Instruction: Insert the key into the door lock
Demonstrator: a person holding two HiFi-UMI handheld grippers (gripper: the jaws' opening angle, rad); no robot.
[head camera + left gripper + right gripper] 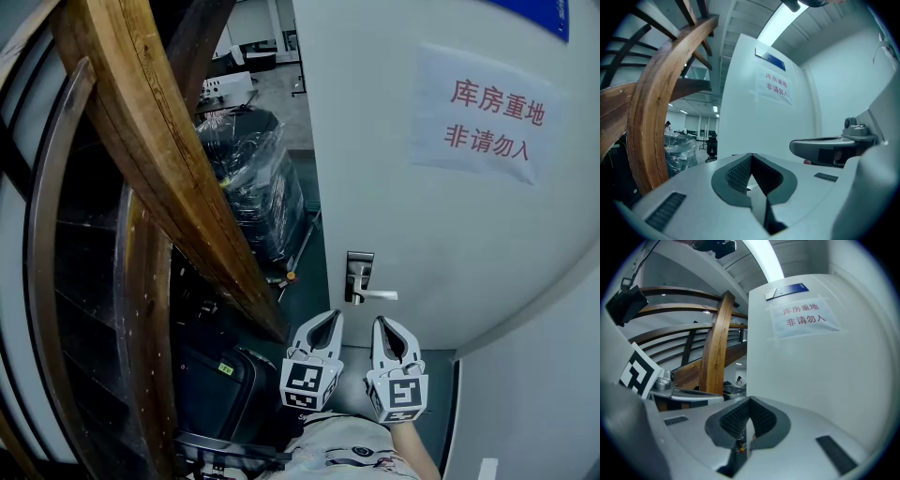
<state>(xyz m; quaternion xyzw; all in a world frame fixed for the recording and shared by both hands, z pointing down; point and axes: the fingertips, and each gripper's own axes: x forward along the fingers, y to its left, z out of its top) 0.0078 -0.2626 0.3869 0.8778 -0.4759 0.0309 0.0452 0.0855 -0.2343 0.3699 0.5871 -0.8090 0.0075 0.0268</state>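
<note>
The white door (pixel 450 234) stands ahead with a metal lock plate (pixel 357 277) and a lever handle (pixel 380 294) near its left edge. A paper sign with red characters (pixel 487 117) hangs higher up on it. My left gripper (pixel 335 315) and right gripper (pixel 380 321) sit side by side just below the lock, both pointing at it and a short way off it. In the left gripper view the left gripper's (pixel 751 154) tips meet, so it is shut. The right gripper (pixel 750 399) is shut too. No key shows between either pair of jaws.
A curved wooden stair rail (pixel 159 159) rises close on the left. A plastic-wrapped stack (pixel 258 187) and a dark case (pixel 216 375) stand on the floor beside the door's open edge. A grey wall (pixel 534 394) closes the right side.
</note>
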